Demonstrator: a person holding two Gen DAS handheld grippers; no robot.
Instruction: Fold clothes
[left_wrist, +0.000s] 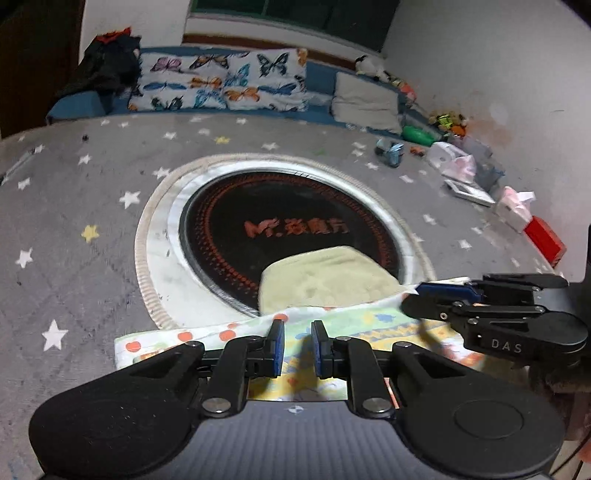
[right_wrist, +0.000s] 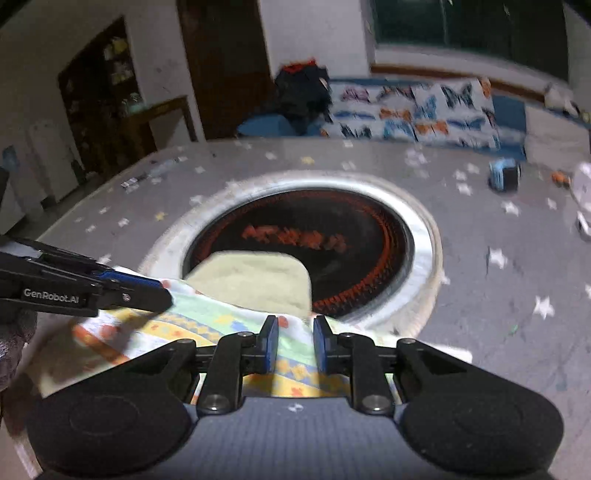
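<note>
A small patterned garment (left_wrist: 369, 321) with orange dots and yellow-green bands lies at the near edge of a round mat (left_wrist: 159, 229). Its pale yellow-green part (left_wrist: 325, 280) spreads onto the mat's black centre. My left gripper (left_wrist: 298, 332) is shut on the garment's far edge, with cloth rising between the blue pads. My right gripper (right_wrist: 295, 326) pinches the same edge of the garment (right_wrist: 207, 317) further right. Each gripper shows in the other's view, the right gripper (left_wrist: 413, 295) and the left gripper (right_wrist: 166, 291), both with jaws closed on the cloth edge.
A grey star-printed cover (left_wrist: 74, 221) spreads under everything. At the back are a butterfly pillow (left_wrist: 221, 81), a grey cushion (left_wrist: 365, 99) and a pile of dark clothes (left_wrist: 107, 62). Toys, tissue packs and a red box (left_wrist: 545, 240) line the right wall.
</note>
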